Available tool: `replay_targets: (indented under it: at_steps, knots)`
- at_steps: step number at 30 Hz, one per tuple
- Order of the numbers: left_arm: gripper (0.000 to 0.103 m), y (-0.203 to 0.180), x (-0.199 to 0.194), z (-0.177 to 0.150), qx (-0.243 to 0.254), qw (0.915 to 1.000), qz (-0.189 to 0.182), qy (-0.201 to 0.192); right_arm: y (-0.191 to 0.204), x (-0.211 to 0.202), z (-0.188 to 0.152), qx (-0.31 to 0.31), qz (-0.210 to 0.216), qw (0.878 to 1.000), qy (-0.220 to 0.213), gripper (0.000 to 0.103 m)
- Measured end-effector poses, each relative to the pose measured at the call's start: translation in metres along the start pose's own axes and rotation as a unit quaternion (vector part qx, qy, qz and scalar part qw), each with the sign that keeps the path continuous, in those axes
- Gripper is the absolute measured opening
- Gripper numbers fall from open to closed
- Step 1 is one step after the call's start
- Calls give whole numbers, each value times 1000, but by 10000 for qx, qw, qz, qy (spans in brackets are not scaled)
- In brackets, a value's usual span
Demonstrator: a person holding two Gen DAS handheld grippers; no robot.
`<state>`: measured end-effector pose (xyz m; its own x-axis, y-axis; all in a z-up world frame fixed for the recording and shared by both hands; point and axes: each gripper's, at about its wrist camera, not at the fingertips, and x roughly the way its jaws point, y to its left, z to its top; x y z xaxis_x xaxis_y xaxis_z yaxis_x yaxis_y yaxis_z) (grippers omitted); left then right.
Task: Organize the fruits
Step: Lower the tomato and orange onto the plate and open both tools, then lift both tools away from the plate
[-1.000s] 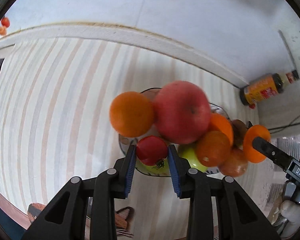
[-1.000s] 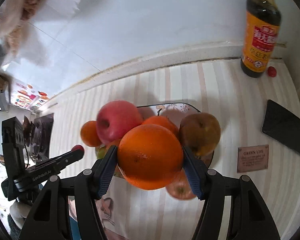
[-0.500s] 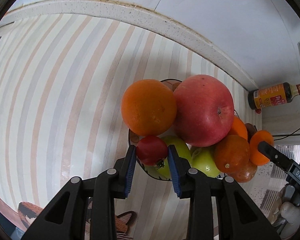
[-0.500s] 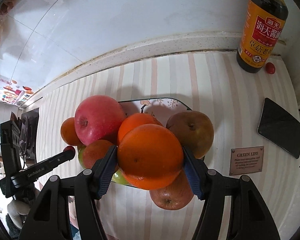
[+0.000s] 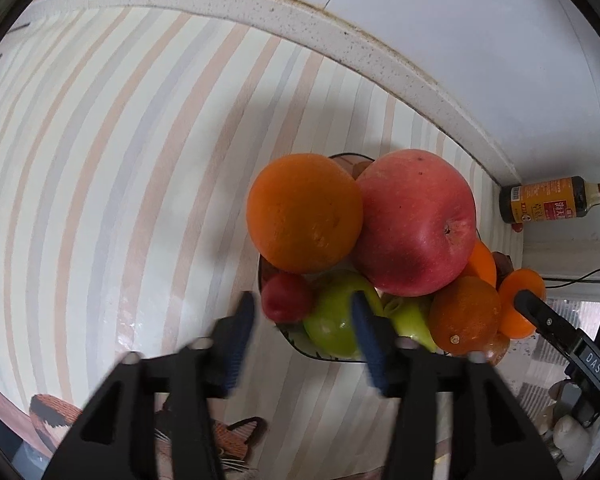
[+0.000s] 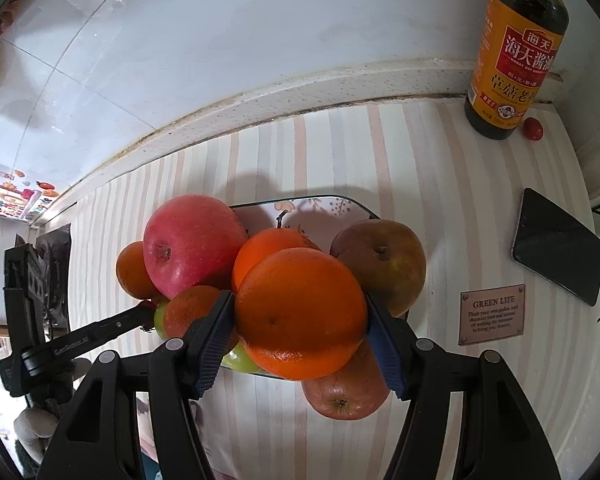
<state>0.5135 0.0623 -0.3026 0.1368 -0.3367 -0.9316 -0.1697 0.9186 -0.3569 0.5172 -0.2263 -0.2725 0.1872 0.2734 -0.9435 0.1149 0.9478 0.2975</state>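
A plate (image 6: pixel 340 203) on the striped cloth is piled with fruit: a big red apple (image 5: pixel 416 224), an orange (image 5: pixel 304 212), green apples (image 5: pixel 336 316) and a brown pear (image 6: pixel 380 264). A small red fruit (image 5: pixel 286 298) rests at the plate's near left edge. My left gripper (image 5: pixel 302 312) hangs over it with its jaws opening. The fruit lies between the fingers, and neither pad touches it. My right gripper (image 6: pixel 298 304) is shut on a large orange (image 6: pixel 300 312), held just above the pile on the near right side.
A soy sauce bottle (image 6: pixel 512 48) and a tiny red tomato (image 6: pixel 533 128) stand by the back wall ledge. A black tablet (image 6: pixel 556 248) and a "GREEN LIFE" plaque (image 6: pixel 492 314) lie to the right of the plate. Striped cloth stretches away to the left.
The left jaws have parted and let go of the small red fruit, which now sits on the plate. The left gripper sank towards the pile. The right gripper still clamps the orange.
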Motion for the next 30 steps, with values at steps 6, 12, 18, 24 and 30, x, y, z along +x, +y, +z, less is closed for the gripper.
replay_targets:
  at_steps: [6, 12, 18, 24, 30]
  knots:
    - [82, -2, -2, -1, 119, 9999, 84, -78, 1, -4, 1, 30, -38, 9999, -96, 89]
    - [84, -6, -10, -5, 286, 9990, 280, -182, 0, -12, 3, 20, -124, 9997, -188, 91]
    - [93, -22, -39, -21, 650, 9923, 797, -684, 4, -40, -11, -224, -564, 9968, -522, 97]
    - [93, -48, -65, -63, 1014, 9796, 1276, -1178, 14, -69, -53, -548, -983, 9897, -882, 99]
    - [93, -75, -78, -102, 1175, 9732, 1395, -1404, 18, -87, -92, -683, -1075, 9863, -1045, 99]
